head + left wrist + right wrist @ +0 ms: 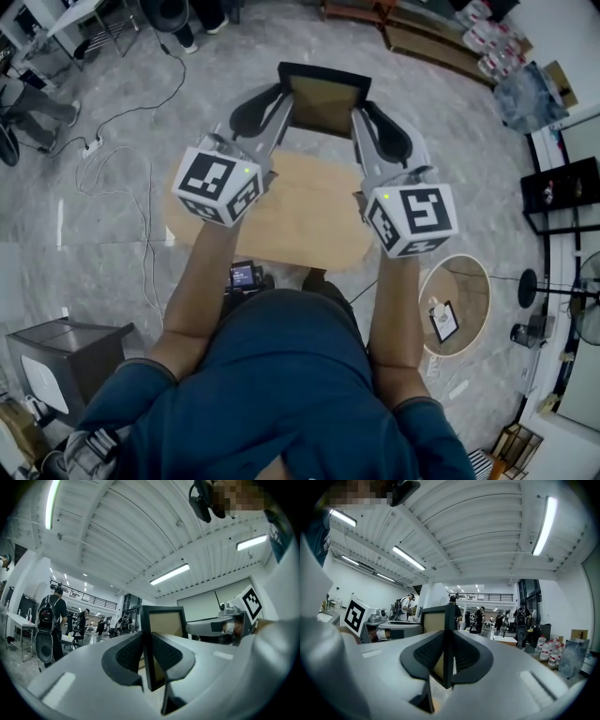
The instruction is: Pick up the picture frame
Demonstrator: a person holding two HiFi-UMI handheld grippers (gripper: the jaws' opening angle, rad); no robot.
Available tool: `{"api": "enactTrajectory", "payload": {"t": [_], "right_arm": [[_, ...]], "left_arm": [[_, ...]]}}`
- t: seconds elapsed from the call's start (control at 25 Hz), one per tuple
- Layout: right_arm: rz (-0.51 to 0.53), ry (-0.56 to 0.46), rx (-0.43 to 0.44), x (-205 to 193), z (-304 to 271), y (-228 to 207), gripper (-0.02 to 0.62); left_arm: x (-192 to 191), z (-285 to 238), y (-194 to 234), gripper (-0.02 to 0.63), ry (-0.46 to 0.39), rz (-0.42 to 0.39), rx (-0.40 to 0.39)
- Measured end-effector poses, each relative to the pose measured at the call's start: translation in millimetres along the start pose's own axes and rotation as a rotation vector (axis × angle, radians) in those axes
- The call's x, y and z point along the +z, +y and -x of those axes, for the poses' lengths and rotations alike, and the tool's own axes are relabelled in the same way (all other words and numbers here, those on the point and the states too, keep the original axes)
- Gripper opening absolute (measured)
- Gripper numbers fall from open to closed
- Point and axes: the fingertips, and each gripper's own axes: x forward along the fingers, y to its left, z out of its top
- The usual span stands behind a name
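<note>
A black picture frame [323, 98] with a tan backing is held up in the air between both grippers, above the oval wooden table [300, 225]. My left gripper [274, 105] is shut on the frame's left edge, and my right gripper [367, 117] is shut on its right edge. In the left gripper view the picture frame [161, 634] stands upright between the dark pads [129, 654], with the right gripper [225, 623] visible beyond. In the right gripper view the picture frame [438, 625] is pinched edge-on between the pads [466, 651].
A small round table [464, 305] holding a small framed object stands at the right. Cables and a power strip [94, 145] lie on the grey floor at left. A grey box [56, 361] sits lower left. Shelves and water bottles [492, 37] line the far right. Several people stand in the background.
</note>
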Motion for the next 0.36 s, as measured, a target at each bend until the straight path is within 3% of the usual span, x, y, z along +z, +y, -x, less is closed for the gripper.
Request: {"api": "enactTrajectory", "payload": {"t": [0.36], "right_arm": [[-0.018,0.015,-0.015,-13.6,7.8,-2.6,0.061]], "left_arm": [[-11.8,0.0,-8.9,0.052,0.017,0.007,-0.013]]}}
